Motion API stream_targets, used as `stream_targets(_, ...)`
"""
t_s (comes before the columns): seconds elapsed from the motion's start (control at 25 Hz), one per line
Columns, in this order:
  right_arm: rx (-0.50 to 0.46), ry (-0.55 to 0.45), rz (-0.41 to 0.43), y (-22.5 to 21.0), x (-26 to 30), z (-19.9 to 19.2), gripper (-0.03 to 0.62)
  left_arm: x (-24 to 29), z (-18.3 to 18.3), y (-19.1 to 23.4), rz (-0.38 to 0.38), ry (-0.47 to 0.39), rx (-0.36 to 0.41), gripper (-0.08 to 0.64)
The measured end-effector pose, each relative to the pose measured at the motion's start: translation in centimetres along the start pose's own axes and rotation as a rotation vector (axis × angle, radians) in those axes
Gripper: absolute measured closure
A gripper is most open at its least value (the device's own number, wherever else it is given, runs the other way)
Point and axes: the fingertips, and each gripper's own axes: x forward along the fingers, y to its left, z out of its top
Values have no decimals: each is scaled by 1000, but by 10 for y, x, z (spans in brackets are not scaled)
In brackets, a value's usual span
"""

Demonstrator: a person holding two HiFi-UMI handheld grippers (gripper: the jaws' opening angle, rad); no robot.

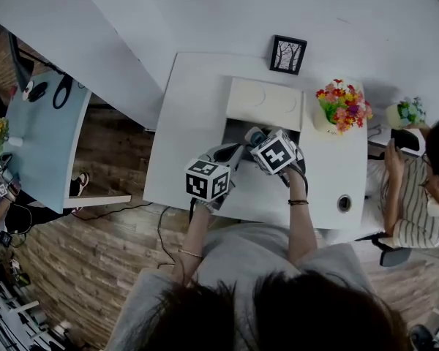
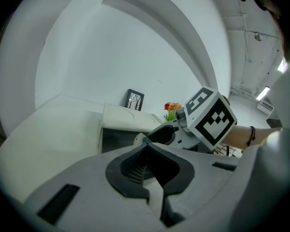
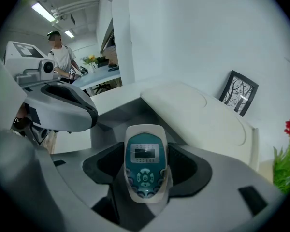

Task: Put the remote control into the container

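Two grippers: I have the left gripper (image 2: 149,170) and the right gripper (image 3: 145,178) side by side at the near side of the container (image 1: 265,102), the right one closer to it.
Container: a cream box on the white desk (image 1: 183,108). Its lid (image 3: 203,117) is tipped up at the back and its dark hollow faces me.
Remote control: the remote control (image 3: 145,153) has a white shell and a teal face, with a small screen above round buttons. It is held lengthwise in the right jaws, just in front of the container's hollow. I cannot tell whether its tip has crossed the rim.
Right jaws: clamped on the remote control's long sides, with a dark pad (image 3: 186,166) against each.
Left jaws: together, nothing between them.
Head view alone: it gives me the layout around the container, but the marker cubes (image 1: 206,180) cover most of both jaws.
Right gripper view alone: it shows the remote control's face and the grip on it.
Left gripper view alone: it shows the right gripper from the side, at the container's front, and a dark band (image 2: 251,135) on the wrist behind it.
Picture frame: the picture frame (image 1: 287,54) stands behind the container, by the wall.
Flowers: the flowers (image 1: 342,104) sit just right of the container.
Person: a seated person (image 1: 417,189) is well to the container's right, past the desk edge.
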Motion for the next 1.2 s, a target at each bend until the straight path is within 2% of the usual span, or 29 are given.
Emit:
stream_targets(0.12,0,44,4,1,6,-7,307,2,1,0,-8,4,-3,557)
stream_targets(0.28,-39,49,-20,-2,9,3,307,4,-1,0,-23,17,-10,557)
stream_targets(0.64,-72,137,-33,-3,22,-8,307,0,1,11,2,13,-20,557)
stream_targets(1.2,-45,141,-26,-5,27,-11,307,2,3,13,-3,6,-28,557)
